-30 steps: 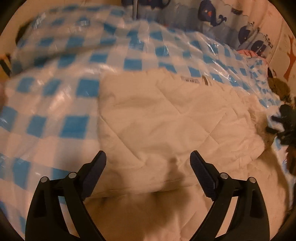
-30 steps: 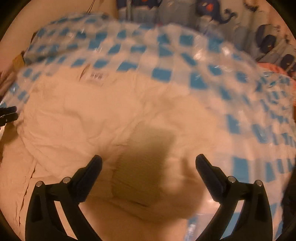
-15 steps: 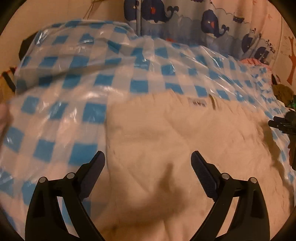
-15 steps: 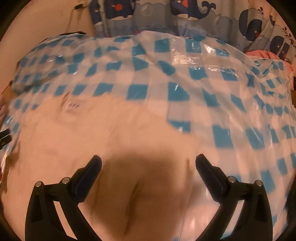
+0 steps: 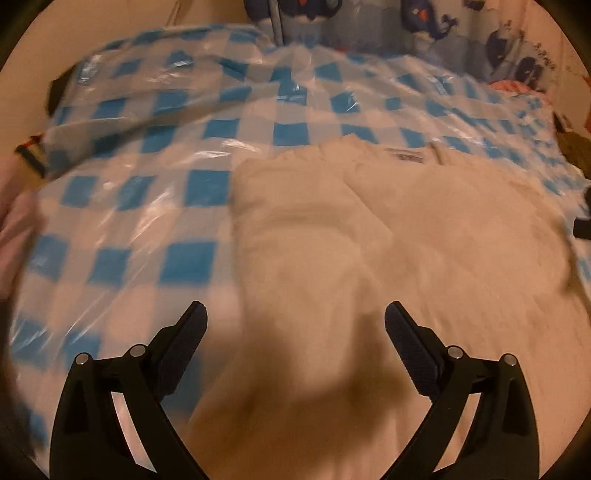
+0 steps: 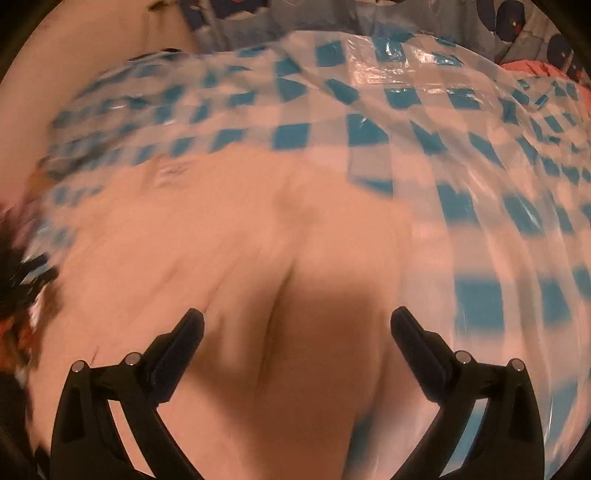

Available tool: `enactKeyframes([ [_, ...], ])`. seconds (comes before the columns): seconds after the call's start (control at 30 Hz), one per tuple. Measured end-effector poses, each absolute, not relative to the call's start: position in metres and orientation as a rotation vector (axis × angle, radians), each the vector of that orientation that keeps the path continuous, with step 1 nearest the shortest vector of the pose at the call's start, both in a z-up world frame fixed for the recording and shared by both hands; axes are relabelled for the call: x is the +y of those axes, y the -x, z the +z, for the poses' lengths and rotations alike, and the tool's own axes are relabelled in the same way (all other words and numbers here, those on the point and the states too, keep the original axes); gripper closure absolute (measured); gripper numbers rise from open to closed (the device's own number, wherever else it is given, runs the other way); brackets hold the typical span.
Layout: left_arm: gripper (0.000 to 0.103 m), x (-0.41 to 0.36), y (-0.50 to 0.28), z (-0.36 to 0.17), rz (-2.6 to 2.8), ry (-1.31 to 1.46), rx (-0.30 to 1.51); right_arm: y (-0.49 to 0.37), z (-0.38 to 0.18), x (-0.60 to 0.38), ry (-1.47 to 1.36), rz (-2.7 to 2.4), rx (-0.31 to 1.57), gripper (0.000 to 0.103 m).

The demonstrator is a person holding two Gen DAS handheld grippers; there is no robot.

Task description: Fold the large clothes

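A large cream quilted garment (image 5: 388, 236) lies spread on a blue-and-white checked plastic sheet (image 5: 140, 206). It has a small label (image 5: 408, 157) near its far edge. My left gripper (image 5: 295, 321) is open and empty, just above the garment's near left part. In the right wrist view the same garment (image 6: 229, 251) fills the lower middle, blurred by motion. My right gripper (image 6: 297, 326) is open and empty above the garment, near its right edge. The other gripper's black tip (image 5: 583, 229) shows at the right edge of the left wrist view.
The checked sheet (image 6: 480, 155) covers the whole surface around the garment. A whale-print curtain (image 5: 424, 26) hangs at the back. A pink cloth (image 5: 517, 86) lies at the far right. Dark items (image 5: 576, 147) sit at the right edge.
Both grippers stay open and have pulled back and lifted a little from the garment. Both views shake, the right one most. The garment lies as before.
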State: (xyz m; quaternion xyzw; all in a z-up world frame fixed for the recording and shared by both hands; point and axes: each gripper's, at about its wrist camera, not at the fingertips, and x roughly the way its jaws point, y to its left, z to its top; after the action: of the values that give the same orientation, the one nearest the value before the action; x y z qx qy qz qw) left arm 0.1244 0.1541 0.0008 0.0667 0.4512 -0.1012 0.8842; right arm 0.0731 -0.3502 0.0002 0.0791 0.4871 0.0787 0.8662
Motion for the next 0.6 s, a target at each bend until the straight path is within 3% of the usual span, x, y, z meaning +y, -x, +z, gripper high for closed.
enactKeyframes([
  [0.23,0.009,0.263,-0.011,0.006,-0.271,0.076,1.080,0.089,-0.025,-0.399,-0.524,0.295,1.161,0.005],
  [0.33,0.009,0.289,0.027,-0.006,-0.272,0.115,1.150,0.134,-0.041,-0.410,-0.532,0.267,1.221,0.005],
  [0.6,0.009,0.307,0.079,-0.037,-0.291,0.262,1.275,0.186,-0.056,-0.421,-0.772,0.376,1.197,0.005],
])
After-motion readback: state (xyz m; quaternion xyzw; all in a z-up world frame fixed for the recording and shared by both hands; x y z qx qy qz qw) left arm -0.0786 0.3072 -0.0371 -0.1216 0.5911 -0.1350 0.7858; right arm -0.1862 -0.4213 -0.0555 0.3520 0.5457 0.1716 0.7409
